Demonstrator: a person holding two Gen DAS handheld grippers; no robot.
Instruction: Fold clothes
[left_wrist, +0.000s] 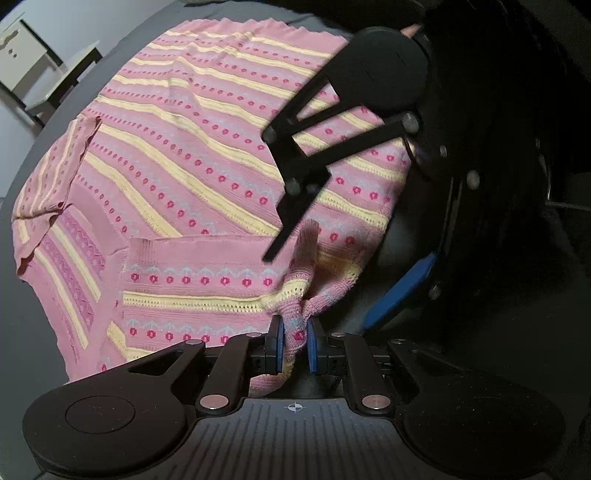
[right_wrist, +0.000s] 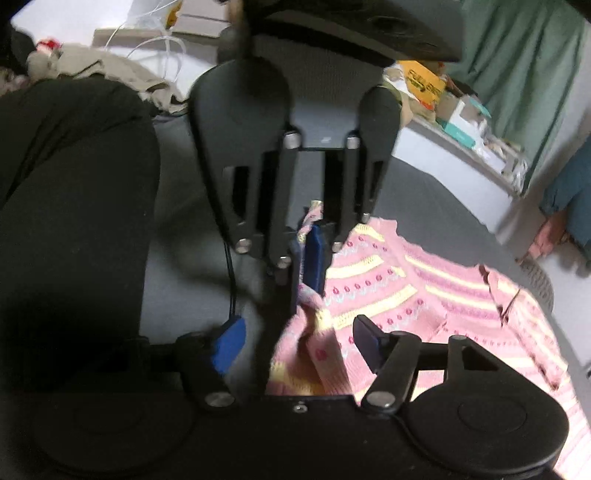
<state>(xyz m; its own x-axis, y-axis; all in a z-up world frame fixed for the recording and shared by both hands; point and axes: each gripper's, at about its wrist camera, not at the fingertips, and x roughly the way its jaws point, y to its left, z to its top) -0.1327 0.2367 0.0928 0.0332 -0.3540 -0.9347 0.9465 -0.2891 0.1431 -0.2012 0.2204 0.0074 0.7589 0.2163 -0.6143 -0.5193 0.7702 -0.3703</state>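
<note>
A pink knitted sweater (left_wrist: 207, 173) with yellow stripes and red dots lies spread on a dark grey surface (left_wrist: 33, 332). At the bottom of the left wrist view, my left gripper (left_wrist: 295, 341) is shut on a bunched fold of the sweater's near edge, lifted slightly. My right gripper (left_wrist: 319, 291) hangs just beyond it, open wide, one finger on each side of the same fold. In the right wrist view my right gripper (right_wrist: 299, 345) is open over the sweater (right_wrist: 424, 295). There my left gripper (right_wrist: 306, 295) faces it with fabric pinched between its blue pads (right_wrist: 316, 258).
A white cabinet (left_wrist: 18, 51) and a low table (left_wrist: 70, 70) stand beyond the surface's far left edge. A person's dark clothing (right_wrist: 74, 184) fills the left of the right wrist view. Boxes (right_wrist: 424, 85), a green curtain (right_wrist: 524, 66) and beige cloth (right_wrist: 110, 74) lie behind.
</note>
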